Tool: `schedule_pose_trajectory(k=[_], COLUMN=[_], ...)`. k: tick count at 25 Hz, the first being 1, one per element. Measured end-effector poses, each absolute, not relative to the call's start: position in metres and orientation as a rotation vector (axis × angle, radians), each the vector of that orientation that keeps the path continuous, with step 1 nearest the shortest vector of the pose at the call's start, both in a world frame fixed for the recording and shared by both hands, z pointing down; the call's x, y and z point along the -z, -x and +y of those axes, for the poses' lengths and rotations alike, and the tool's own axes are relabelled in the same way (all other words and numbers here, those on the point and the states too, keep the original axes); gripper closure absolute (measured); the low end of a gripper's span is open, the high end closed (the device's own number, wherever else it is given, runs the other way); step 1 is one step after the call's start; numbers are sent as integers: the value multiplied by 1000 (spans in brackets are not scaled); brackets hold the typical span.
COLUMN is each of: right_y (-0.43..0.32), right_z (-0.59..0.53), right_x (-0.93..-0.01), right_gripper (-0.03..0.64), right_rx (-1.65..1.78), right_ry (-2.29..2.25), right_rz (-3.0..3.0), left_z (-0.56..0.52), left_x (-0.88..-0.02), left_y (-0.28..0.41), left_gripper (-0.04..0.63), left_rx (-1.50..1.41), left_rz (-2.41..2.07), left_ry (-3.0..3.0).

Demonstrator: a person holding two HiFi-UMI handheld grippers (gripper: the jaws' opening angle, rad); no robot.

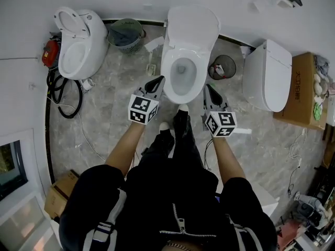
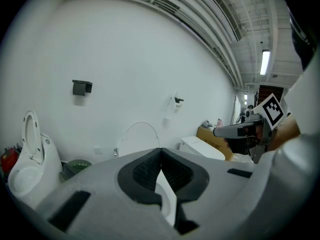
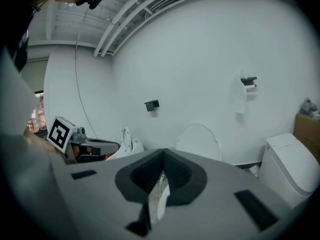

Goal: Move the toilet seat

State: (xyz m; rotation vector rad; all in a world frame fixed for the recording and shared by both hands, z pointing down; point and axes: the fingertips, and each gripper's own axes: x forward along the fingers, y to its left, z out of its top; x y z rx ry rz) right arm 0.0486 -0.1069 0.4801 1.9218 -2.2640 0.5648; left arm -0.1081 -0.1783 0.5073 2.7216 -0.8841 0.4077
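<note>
A white toilet [image 1: 184,61] stands against the wall in the head view, its lid and seat [image 1: 192,27] raised upright and the bowl open. My left gripper [image 1: 156,81] is shut and empty beside the bowl's left rim. On the other side my right gripper [image 1: 211,92] hangs shut and empty just off the bowl's right front. In the left gripper view the raised seat [image 2: 136,140] shows above the closed jaws, and the right gripper [image 2: 235,130] passes at the right. The right gripper view shows the raised seat [image 3: 199,141] ahead.
A second toilet [image 1: 78,41] with raised lid stands at the left, a green waste basket [image 1: 125,34] between the two. A small bin [image 1: 222,67], a closed toilet [image 1: 268,75] and a cardboard box [image 1: 301,88] are at the right. Hoses [image 1: 65,95] lie on the floor.
</note>
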Motion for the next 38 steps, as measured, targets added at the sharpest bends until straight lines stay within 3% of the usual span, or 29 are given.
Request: schedule_pose_trajectory(k=[6,10,13,21,28,38], right_y=[-69,-81,-86,-94,-93,-95], right_z=[-116,-120,-118,-108,-91,-69], right_x=[-535,-580,-625,-749,-860,-987], right_gripper=[612,572,515,426,393,319], right_rx=[-687,-827,-985,-1265,-1563,-1954], right_ry=[-1914,-1886,-1835,-1806,-1720,-1680], right_rz=[-2217,-2181,-2129,-1949,-1740,-1481], left_z=[-189,-197,-196,-185,-169,-165], left_x=[-560,-606,-651,-784,-899,-1016], left_y=[93,80,73,79,92,100], left_gripper=[589,587,455,327,293,261], left_rx=[-480,-528,-574,-733,-811,-544], left_rz=[-857,-819,-760,-696,-720,-830], left_ry=[-2652,-2575,-2481,-2231,-1985,-1536])
